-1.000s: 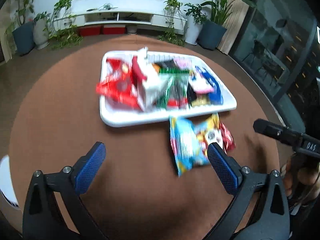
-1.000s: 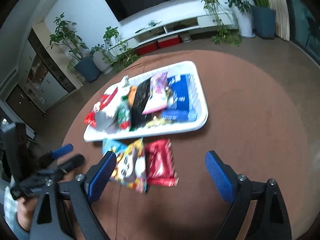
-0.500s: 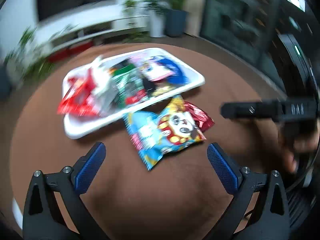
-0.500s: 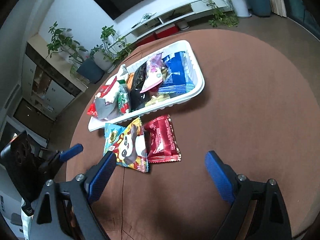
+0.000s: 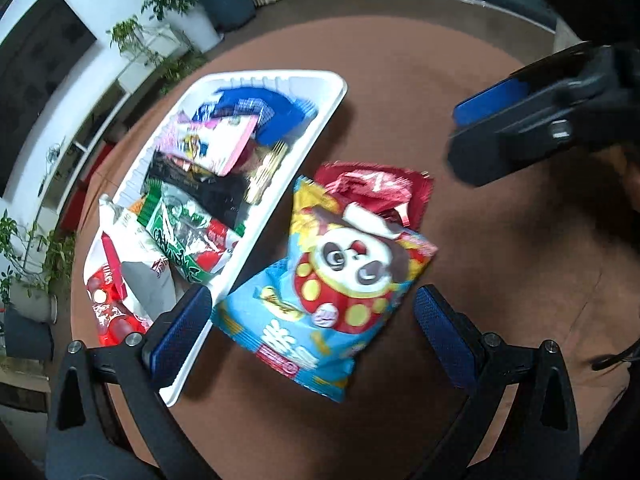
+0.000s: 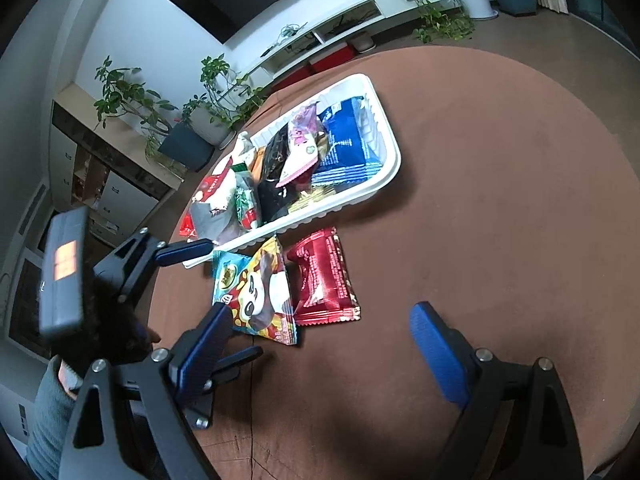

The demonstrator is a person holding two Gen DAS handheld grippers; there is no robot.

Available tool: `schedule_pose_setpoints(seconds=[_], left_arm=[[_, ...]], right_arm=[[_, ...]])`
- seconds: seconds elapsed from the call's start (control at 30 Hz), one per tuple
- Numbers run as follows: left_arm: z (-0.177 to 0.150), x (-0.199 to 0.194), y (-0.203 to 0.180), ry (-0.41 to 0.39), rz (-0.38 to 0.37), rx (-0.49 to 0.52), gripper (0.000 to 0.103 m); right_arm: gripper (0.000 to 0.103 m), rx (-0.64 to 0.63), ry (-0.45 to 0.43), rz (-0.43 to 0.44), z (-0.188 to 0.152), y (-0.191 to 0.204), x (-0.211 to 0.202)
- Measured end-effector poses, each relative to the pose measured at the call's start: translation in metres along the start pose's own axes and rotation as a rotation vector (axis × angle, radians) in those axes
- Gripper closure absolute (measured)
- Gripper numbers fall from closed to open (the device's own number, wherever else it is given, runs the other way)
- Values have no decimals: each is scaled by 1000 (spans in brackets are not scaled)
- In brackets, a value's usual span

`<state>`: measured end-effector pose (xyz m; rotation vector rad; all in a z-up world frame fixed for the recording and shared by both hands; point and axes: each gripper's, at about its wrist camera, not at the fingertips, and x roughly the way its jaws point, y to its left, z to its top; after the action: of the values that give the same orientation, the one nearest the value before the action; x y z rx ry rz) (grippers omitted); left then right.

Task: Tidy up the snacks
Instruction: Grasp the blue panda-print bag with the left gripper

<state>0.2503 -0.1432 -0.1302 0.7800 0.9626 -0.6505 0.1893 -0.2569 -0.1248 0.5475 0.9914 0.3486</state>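
Observation:
A blue-and-yellow panda snack bag lies flat on the brown round table, partly over a dark red packet. Both sit just outside the long front wall of the white tray, which is piled with several snack packs. My left gripper is open and hovers over the panda bag, a pad on either side, not touching it. My right gripper is open with nothing between its fingers, a little nearer than the panda bag and the red packet. One finger of the left gripper shows by the tray.
A red-and-white pack hangs over the tray's short end. The other gripper's blue pad hangs at the upper right. Bare brown tabletop spreads right of the tray. Beyond the table are potted plants, a TV shelf and a cabinet.
My left gripper rolled and swung in over the panda bag, so the tray now runs along its left side. The right gripper sank slightly and stayed open.

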Motion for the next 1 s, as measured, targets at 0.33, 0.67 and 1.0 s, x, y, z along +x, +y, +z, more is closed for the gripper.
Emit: schedule_pose_setpoints(seconds=[0.33, 0.67, 1.0], left_arm=[[-12, 13, -5, 73, -178, -6, 1], [-11, 1, 32, -17, -174, -286, 2], [10, 22, 35, 3, -193, -324, 28]], right_arm=[[10, 3, 11, 7, 0, -1, -1], [10, 9, 10, 1, 0, -1, 0], [10, 32, -1, -9, 1, -8, -4]])
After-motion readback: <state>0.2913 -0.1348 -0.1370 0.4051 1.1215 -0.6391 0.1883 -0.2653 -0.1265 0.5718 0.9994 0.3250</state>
